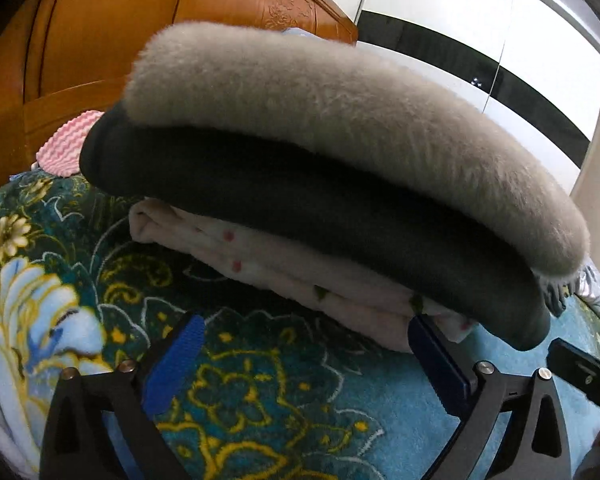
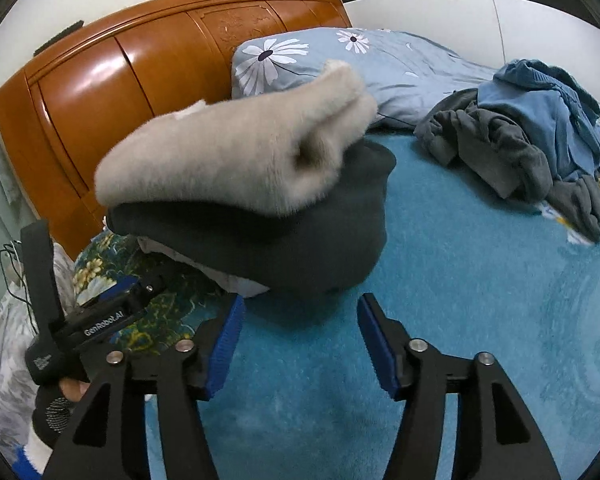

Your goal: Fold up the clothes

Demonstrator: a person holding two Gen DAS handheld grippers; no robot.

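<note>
Stack (image 2: pixel 244 200) — three folded garments, set on the bed near the headboard (image 2: pixel 100 80). Top: beige fleece (image 1: pixel 340 128), folded, its rolled end seen in the right wrist view. Middle: dark garment (image 1: pixel 320 216), folded, overhanging the layer below. Bottom: white dotted piece (image 1: pixel 260 268), folded, resting on the floral blanket (image 1: pixel 80 280).

Left tool (image 1: pixel 304 364) — jaws spread wide, nothing held; the right-hand pad is seen just beside the white piece's near edge, contact not determinable. Right tool (image 2: pixel 300 344) — jaws parted, nothing between the pads, placed just short of the dark garment's edge over the teal cover (image 2: pixel 480 300).

Step in hand, as judged: the fleece is taken to be already laid on the stack and let go — both tools are empty, so one garment is counted as finished.

Heap (image 2: pixel 540 140) — grey and blue clothes, crumpled and unfolded, lying well apart from the stack, beside the flowered pillow (image 2: pixel 300 56).

Next move, as judged: the heap is to be reached across the cover, a single garment separated from it, gripped at an edge and spread flat before folding. Care is called for so that the stack is not nudged.
</note>
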